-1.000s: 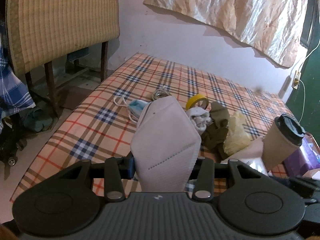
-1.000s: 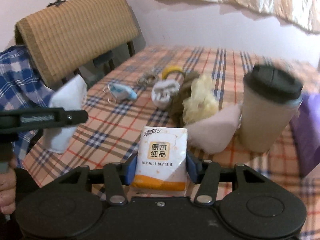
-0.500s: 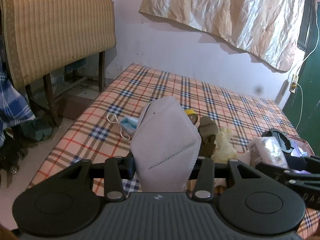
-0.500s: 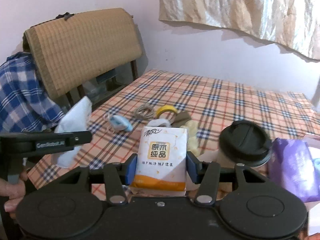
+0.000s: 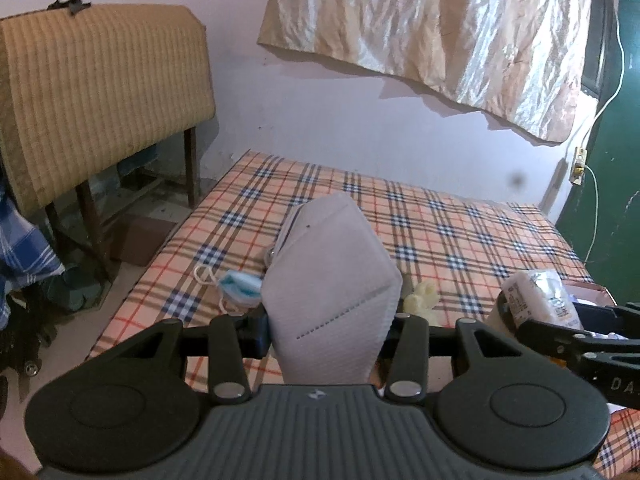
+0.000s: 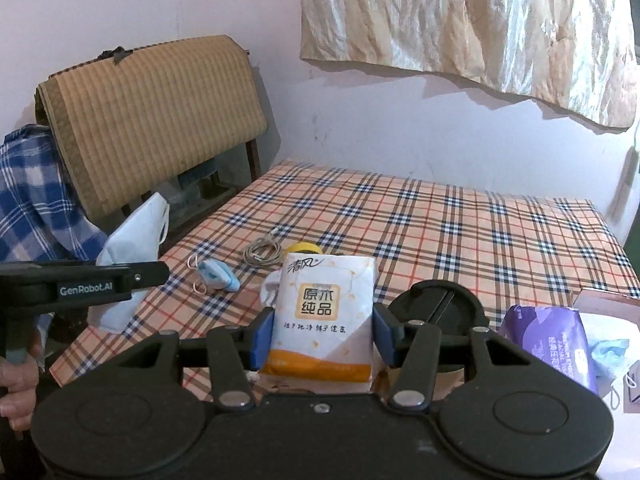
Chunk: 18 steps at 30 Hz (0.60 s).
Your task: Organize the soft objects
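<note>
My left gripper (image 5: 326,330) is shut on a white folded face mask (image 5: 330,292) that stands upright between its pads, high above the plaid table (image 5: 440,232). A white and orange tissue pack (image 6: 324,312) sits clamped in my right gripper (image 6: 322,336), also lifted off the table. In the right wrist view the left gripper (image 6: 132,276) and its white mask (image 6: 132,244) show at the left. The right gripper with the tissue pack (image 5: 540,300) shows at the right edge of the left wrist view. A crumpled blue mask (image 6: 218,276) lies on the cloth.
On the table lie a coiled cable (image 6: 264,254), a yellow tape roll (image 6: 304,247), a yellow soft piece (image 5: 422,298), a black-lidded paper cup (image 6: 438,304) and a purple wipes pack (image 6: 548,344) in a box at the right. A mat-covered chair (image 5: 100,92) stands at the left.
Both grippers have risen away from the table with the mask and the tissue pack still held. The objects on the cloth now look smaller and lower in both views.
</note>
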Each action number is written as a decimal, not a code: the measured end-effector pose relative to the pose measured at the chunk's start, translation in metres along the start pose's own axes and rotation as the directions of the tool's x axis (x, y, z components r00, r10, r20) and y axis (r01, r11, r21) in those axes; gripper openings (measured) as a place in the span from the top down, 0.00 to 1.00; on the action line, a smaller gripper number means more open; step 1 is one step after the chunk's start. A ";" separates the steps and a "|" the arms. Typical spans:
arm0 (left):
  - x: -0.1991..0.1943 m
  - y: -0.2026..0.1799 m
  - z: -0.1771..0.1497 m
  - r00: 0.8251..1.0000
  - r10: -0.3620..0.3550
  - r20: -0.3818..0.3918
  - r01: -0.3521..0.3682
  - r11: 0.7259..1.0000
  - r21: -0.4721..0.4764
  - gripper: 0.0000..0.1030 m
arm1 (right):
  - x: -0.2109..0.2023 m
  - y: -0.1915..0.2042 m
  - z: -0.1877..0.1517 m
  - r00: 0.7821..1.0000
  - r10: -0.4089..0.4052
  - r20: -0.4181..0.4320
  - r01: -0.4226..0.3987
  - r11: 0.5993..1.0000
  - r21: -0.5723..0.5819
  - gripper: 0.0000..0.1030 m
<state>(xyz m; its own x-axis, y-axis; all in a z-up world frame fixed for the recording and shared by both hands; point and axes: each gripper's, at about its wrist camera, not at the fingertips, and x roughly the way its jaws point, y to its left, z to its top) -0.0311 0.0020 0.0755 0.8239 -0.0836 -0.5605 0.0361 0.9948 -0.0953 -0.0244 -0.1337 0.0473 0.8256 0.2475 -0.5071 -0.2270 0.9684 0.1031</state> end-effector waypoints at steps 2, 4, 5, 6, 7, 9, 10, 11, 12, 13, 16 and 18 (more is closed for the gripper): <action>0.000 -0.005 0.002 1.000 -0.005 0.001 0.005 1.000 0.009 0.56 | -0.001 -0.003 0.002 1.000 -0.005 0.005 0.005 1.000 0.002 0.40; 0.000 -0.011 0.003 1.000 -0.010 0.003 0.010 1.000 0.015 0.56 | -0.003 -0.007 0.004 1.000 -0.004 0.006 0.004 1.000 0.008 0.40; 0.001 -0.012 0.004 1.000 -0.013 0.003 0.013 1.000 0.016 0.56 | -0.004 -0.008 0.004 1.000 -0.006 0.007 0.006 1.000 0.009 0.40; 0.001 -0.014 0.005 1.000 -0.015 0.002 0.015 1.000 0.016 0.56 | -0.005 -0.010 0.005 1.000 -0.008 0.008 0.008 1.000 0.010 0.40; 0.002 -0.016 0.005 1.000 -0.018 0.002 0.018 1.000 0.017 0.56 | -0.006 -0.012 0.005 1.000 -0.009 0.009 0.009 1.000 0.011 0.40; 0.003 -0.019 0.006 1.000 -0.022 0.000 0.022 1.000 0.021 0.56 | -0.008 -0.016 0.005 1.000 -0.013 0.012 0.013 1.000 0.014 0.40; 0.003 -0.021 0.006 1.000 -0.025 -0.001 0.025 0.999 0.024 0.56 | -0.010 -0.018 0.006 1.000 -0.016 0.014 0.016 1.000 0.015 0.40; 0.004 -0.023 0.007 1.000 -0.027 -0.001 0.027 0.999 0.027 0.56 | -0.011 -0.020 0.007 1.000 -0.020 0.016 0.019 1.000 0.016 0.40; 0.004 -0.025 0.007 1.000 -0.031 -0.001 0.031 0.999 0.030 0.56 | -0.012 -0.023 0.007 1.000 -0.023 0.018 0.023 1.000 0.017 0.40; 0.004 -0.027 0.008 0.999 -0.034 -0.001 0.034 0.999 0.033 0.56 | -0.013 -0.025 0.008 0.999 -0.025 0.019 0.025 1.000 0.018 0.40; 0.006 -0.034 0.009 0.999 -0.045 -0.002 0.045 0.998 0.042 0.56 | -0.015 -0.033 0.009 0.999 -0.035 0.022 0.034 0.999 0.023 0.40; 0.006 -0.038 0.010 0.999 -0.053 -0.004 0.054 0.998 0.043 0.56 | -0.017 -0.037 0.009 0.999 -0.043 0.023 0.042 0.999 0.027 0.40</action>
<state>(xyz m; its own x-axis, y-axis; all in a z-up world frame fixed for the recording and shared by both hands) -0.0218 -0.0359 0.0835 0.8186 -0.1369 -0.5579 0.1048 0.9905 -0.0893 -0.0250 -0.1737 0.0598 0.8460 0.2066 -0.4916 -0.1780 0.9784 0.1050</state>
